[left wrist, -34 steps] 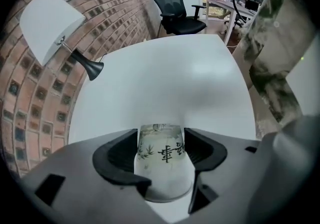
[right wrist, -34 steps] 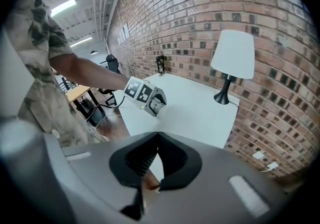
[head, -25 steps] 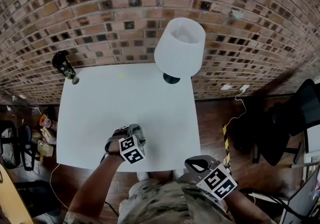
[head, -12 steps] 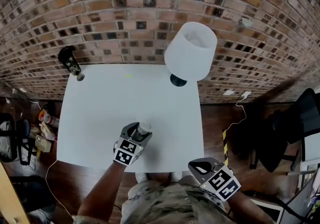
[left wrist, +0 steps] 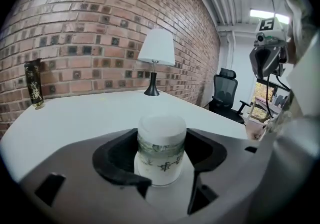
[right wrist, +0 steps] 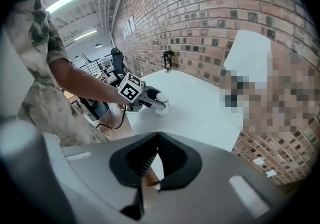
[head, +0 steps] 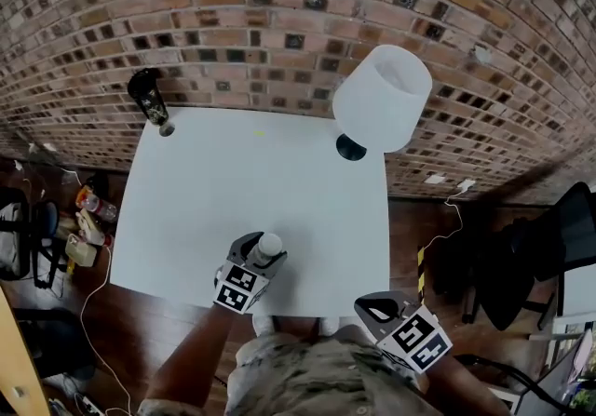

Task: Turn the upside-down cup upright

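Note:
A small white cup (left wrist: pixel 161 160) with a greenish printed band sits between the jaws of my left gripper (left wrist: pixel 161 140), which is shut on it. From the head view the cup (head: pixel 269 244) shows a pale round end just above the white table (head: pixel 233 181), near its front edge, held by the left gripper (head: pixel 262 254). I cannot tell whether that upper end is the cup's mouth or its base. My right gripper (head: pixel 377 309) hangs off the table's front right, its jaws (right wrist: pixel 156 140) shut with nothing in them.
A lamp with a white shade (head: pixel 383 96) stands at the table's far right corner. A dark patterned bottle (head: pixel 146 94) stands at the far left corner beside a small round thing (head: pixel 167 129). A brick wall runs behind. A black office chair (head: pixel 549 247) stands to the right.
The left gripper has rolled over with the cup and risen slightly, so the cup's pale end now shows beside the marker cube. The right gripper has hardly shifted.

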Demonstrator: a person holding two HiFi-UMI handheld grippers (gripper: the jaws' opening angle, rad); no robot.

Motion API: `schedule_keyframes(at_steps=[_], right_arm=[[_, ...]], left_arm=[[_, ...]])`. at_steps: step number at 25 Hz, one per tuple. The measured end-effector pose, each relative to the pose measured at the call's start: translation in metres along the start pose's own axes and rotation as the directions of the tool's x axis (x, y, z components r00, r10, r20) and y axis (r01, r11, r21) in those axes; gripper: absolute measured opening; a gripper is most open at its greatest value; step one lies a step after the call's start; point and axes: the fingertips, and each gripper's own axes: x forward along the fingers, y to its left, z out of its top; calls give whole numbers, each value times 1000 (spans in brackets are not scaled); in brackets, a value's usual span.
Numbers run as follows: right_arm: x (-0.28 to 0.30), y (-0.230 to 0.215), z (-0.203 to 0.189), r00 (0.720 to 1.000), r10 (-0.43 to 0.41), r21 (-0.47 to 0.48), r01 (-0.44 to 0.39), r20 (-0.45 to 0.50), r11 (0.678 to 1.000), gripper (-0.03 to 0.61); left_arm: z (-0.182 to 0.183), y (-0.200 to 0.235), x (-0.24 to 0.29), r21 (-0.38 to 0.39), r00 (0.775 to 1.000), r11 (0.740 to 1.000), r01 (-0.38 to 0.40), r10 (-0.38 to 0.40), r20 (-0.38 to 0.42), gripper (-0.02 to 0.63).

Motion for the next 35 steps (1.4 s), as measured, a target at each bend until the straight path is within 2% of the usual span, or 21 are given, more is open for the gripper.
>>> schedule_keyframes(at_steps=[3, 8, 9, 11, 14, 19, 21, 24, 26, 29, 35], right_arm=[[3, 4, 3, 1000, 1, -8, -1, -3, 1000, 3], [6, 11, 5, 1000, -11, -1, 11, -10, 1000, 3], [6, 12, 6, 1000, -17, 6, 17, -7, 1000, 3], [7, 13, 8, 1000, -29, 20, 29, 6, 999, 3], [7, 17, 7, 999, -43, 52, 42, 25, 998, 9], [6, 23, -3, 998, -51, 82, 47, 42, 996, 23], [4, 26, -10, 999, -33, 63, 30, 44, 998, 25], [-5, 33, -18, 998, 10, 12, -11, 67, 1000, 26], [-17, 36, -25, 995, 35, -26, -33, 95, 999, 26], [-40, 36, -46, 987, 81, -74, -71, 140, 995, 26], [-93, 42, -125, 965, 208, -157, -184, 157, 970, 26]], left_arm=[[-7, 1, 0, 25, 1000, 1000, -1, 1, -14, 293], [-9, -2, -1, 10, 999, 1000, 28, -28, -16, 296], [-9, -3, 0, 11, 999, 999, 40, -40, -16, 303], [-7, -5, -1, 24, 998, 998, 58, -58, -12, 361], [-6, -10, -10, 68, 998, 995, 70, -70, -4, 381], [1, -19, -46, 151, 997, 986, 71, -76, 22, 402], [0, -25, -70, 140, 998, 989, 53, -57, 26, 402], [-8, -45, -112, 138, 1000, 990, 19, -17, -14, 400], [-9, -69, -139, 105, 1000, 994, -2, 5, -20, 400], [-3, -116, -173, 3, 998, 998, -69, 69, 8, 391], [27, -256, -228, -156, 959, 954, -256, 271, 79, 351]])
